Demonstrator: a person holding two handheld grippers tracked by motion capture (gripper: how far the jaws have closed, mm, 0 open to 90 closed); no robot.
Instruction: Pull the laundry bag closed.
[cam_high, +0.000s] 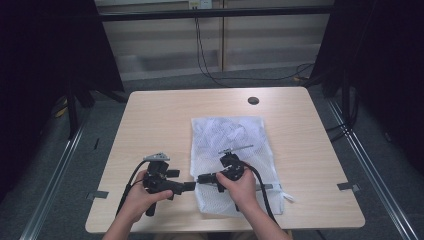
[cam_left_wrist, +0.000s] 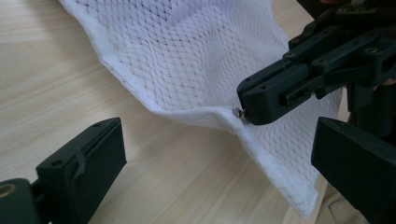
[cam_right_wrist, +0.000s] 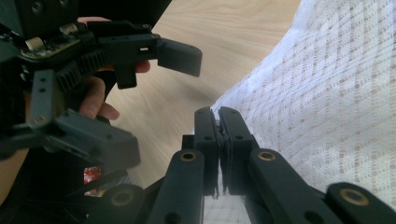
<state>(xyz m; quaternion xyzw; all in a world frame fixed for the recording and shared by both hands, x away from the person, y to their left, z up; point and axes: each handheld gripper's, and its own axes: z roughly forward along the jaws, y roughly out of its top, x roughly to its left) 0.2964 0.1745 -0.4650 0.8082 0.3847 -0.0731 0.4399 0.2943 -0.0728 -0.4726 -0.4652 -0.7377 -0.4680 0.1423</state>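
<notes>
Pinching the mesh bag's (cam_left_wrist: 196, 56) edge, the right gripper (cam_left_wrist: 247, 109) lifts it so the wide-open left gripper (cam_high: 189, 186) can bite.

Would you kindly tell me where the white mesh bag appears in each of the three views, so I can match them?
High view: the white mesh bag lies right of centre on the table.
Left gripper view: it runs from the top down to the lower right.
Right gripper view: it covers the right side.
Shared landmark: the right claw, pinched on the bag's left edge.
</notes>
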